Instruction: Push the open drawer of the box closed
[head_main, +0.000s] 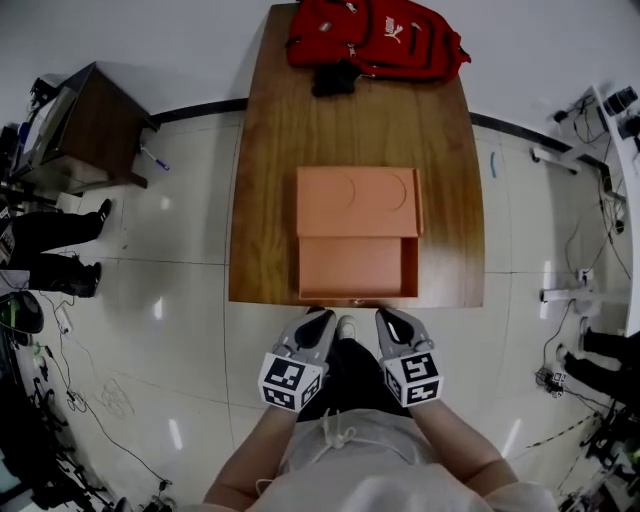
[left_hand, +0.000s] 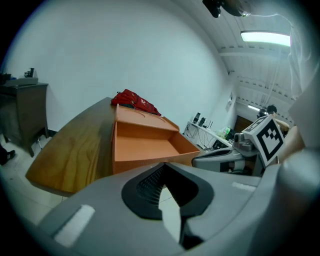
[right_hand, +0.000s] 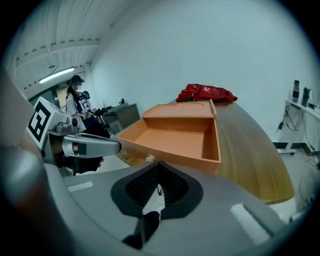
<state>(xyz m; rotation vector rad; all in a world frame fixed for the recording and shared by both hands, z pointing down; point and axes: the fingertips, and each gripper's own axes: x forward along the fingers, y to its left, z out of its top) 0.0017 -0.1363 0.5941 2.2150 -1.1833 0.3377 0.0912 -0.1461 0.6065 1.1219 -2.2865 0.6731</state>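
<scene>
Here, at the far left of the head view, a dark cabinet (head_main: 95, 120) stands on the floor, well apart from the wooden counter (head_main: 265, 200).

The left hand-held gripper (head_main: 319, 317) hangs just off the counter's near edge, pointing at the left part of the drawer front. Its own view shows the jaws drawn together with nothing between them (left_hand: 165, 180), and the drawer's orange front just beyond their tips. Whether they touch it cannot be told.

The orange box (head_main: 355, 200) lies flat in the middle of the counter. Its drawer (head_main: 355, 265) is pulled out toward the person and stands open and empty, its front reaching almost to the counter's near edge. A small pull (right_hand: 149, 159) sits on that front.

The right hand-held gripper (head_main: 386, 317) hangs beside the left one, near but apart, at the same edge and aimed at the right part of the drawer front. Its jaws are likewise closed on nothing (right_hand: 157, 181) — the drawer front lies close ahead of them.

At the counter's far end, behind the box and apart from it, lies a red backpack (head_main: 390, 40). Cables (head_main: 585, 260) trail over the floor at the far right.
</scene>
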